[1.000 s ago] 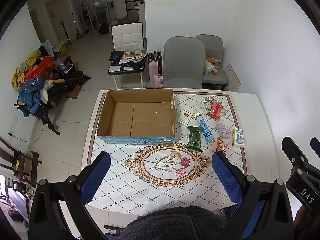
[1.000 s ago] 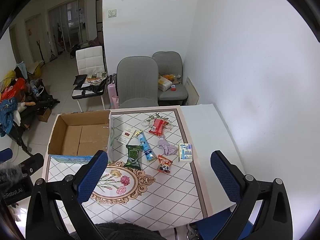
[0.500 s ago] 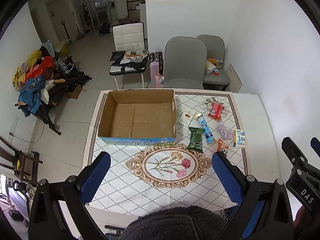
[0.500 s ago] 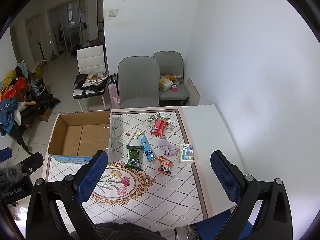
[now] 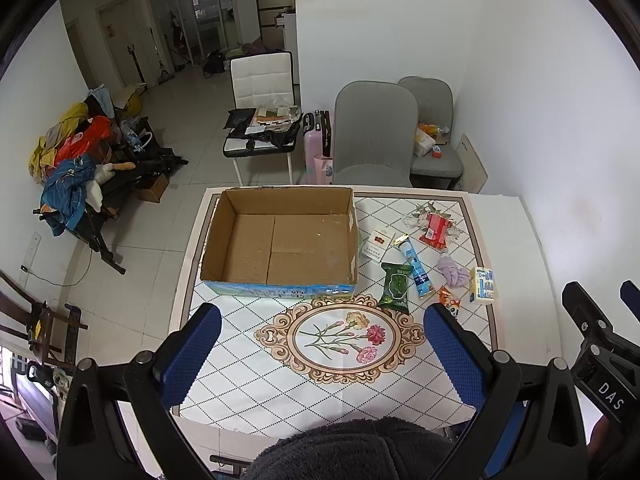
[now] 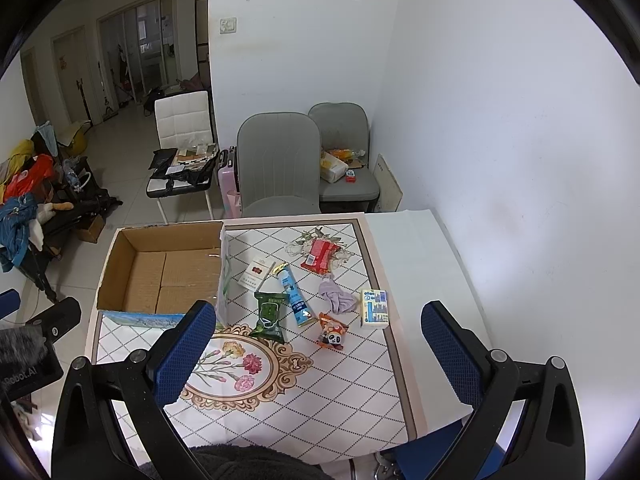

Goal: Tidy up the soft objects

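Nothing is picked yet; left gripper [image 5: 322, 344] and right gripper [image 6: 316, 340] gape wide, empty. Next, grab the purple cloth [image 6: 337, 299] mid-frame for the box [image 6: 120, 276].

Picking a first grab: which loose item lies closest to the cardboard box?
The white cigarette pack, lying just off the box's right wall; every other item sits farther right.

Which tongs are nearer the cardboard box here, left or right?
Left. The left tongs hang open facing the cardboard box; the right tongs hang open further right, over the loose packets.
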{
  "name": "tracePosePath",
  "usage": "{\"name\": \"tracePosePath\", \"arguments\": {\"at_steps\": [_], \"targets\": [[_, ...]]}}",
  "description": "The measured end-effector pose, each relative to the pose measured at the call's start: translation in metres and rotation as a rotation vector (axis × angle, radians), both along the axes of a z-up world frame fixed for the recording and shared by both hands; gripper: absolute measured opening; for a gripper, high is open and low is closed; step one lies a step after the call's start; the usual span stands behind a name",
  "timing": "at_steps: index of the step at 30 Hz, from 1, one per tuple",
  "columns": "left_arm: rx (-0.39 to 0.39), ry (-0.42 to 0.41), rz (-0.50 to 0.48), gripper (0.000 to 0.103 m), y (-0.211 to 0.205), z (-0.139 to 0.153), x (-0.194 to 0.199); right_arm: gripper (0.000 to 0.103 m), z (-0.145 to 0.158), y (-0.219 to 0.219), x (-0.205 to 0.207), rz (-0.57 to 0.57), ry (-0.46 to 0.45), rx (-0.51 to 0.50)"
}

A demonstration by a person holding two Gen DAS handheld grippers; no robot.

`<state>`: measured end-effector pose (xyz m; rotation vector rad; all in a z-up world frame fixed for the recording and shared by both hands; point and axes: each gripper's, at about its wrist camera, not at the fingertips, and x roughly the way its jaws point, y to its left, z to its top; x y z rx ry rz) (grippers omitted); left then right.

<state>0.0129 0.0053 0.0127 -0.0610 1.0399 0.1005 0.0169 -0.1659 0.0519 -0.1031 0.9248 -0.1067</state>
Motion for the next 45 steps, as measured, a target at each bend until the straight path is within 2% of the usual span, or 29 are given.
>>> {"name": "tracePosePath", "arguments": {"at_steps": [8, 38, 45], "targets": [[-0.006, -0.021, 0.017, 0.103, 0.003, 0.004, 0.001, 0.103, -0.001, 0.001, 0.004, 0.000, -0.002, -0.001], [-0.011, -0.014, 0.011, 0.103, 0.002, 0.001, 0.002, 0.103, -0.002, 0.005, 0.003, 0.004, -0.022, 0.006], [-0.024, 0.014, -0.012, 0.103, -0.006, -0.016, 0.015, 0.103, -0.013, -0.009, 0.015, -0.026, 0.001, 0.042]]}}
